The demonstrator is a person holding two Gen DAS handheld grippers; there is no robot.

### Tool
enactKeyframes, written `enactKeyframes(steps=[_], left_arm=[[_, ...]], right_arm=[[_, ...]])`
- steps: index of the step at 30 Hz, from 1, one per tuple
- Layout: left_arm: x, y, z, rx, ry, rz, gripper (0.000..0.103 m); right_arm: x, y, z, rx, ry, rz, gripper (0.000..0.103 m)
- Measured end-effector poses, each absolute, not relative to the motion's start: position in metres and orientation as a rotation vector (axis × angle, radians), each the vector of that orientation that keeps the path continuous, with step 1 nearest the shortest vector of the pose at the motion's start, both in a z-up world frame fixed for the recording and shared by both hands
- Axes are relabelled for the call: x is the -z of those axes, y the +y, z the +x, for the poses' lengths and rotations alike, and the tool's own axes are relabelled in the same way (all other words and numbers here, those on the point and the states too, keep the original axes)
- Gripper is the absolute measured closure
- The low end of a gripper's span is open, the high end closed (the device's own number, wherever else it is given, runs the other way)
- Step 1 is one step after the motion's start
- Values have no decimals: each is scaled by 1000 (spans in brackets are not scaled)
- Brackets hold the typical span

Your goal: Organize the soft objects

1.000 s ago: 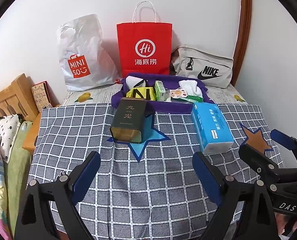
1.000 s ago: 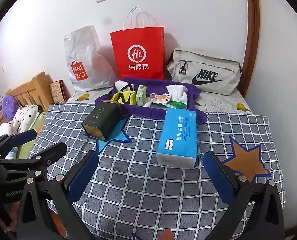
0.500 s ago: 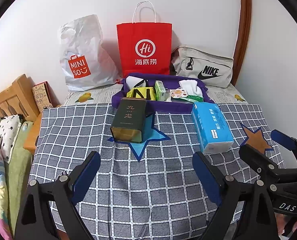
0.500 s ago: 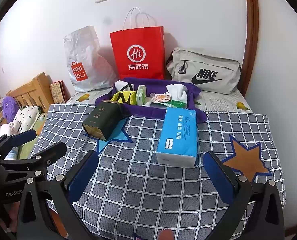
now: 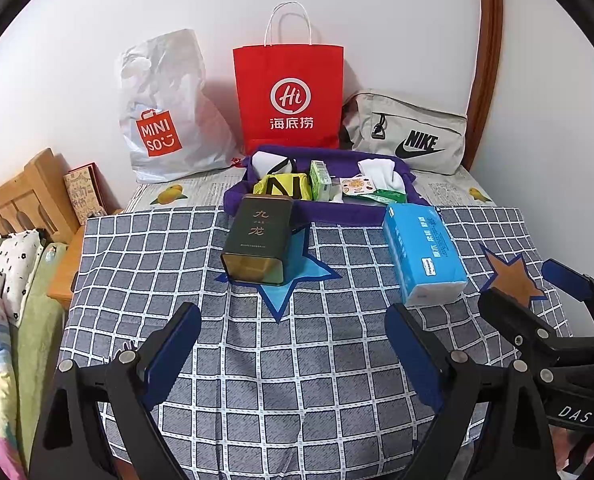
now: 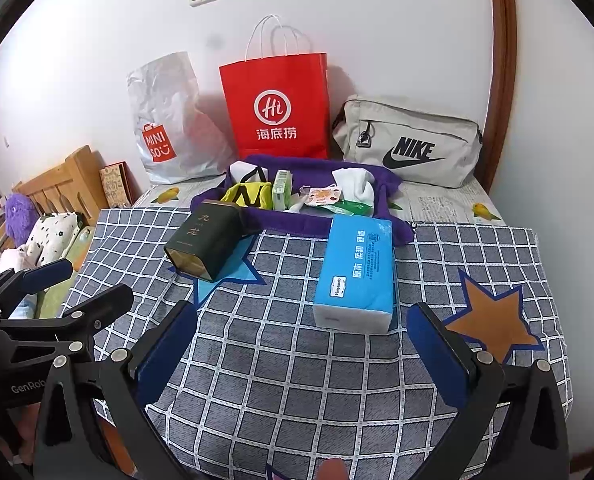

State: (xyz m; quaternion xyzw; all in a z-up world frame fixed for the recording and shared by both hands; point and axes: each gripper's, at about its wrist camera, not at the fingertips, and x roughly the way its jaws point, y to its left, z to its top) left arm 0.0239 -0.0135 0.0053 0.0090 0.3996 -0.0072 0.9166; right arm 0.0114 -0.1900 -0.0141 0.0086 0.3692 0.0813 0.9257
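A blue tissue pack (image 5: 423,252) (image 6: 355,270) lies on the checked cloth (image 5: 297,360), right of a dark green tin (image 5: 259,240) (image 6: 205,240) lying on its side. Behind them a purple tray (image 5: 337,210) (image 6: 321,224) holds a yellow pouch (image 5: 283,186), a green packet (image 5: 321,180), white socks (image 5: 381,174) and small wrappers. My left gripper (image 5: 293,340) is open and empty, near the cloth's front edge. My right gripper (image 6: 303,340) is open and empty, just short of the tissue pack; it also shows in the left wrist view (image 5: 537,296).
Against the wall stand a white Miniso bag (image 5: 165,120), a red paper bag (image 5: 289,96) and a grey Nike bag (image 5: 409,136). A wooden headboard (image 5: 21,200) and bedding (image 5: 13,264) lie at the left. A wooden door frame (image 5: 487,60) rises at the right.
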Motion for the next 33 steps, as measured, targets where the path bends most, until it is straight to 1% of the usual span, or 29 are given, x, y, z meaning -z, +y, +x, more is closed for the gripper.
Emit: enactKeyframes(steps=[33], left_arm=[[-6, -12, 22, 14, 827, 21, 10]], right_arm=[[15, -190, 9, -160, 754, 20, 0]])
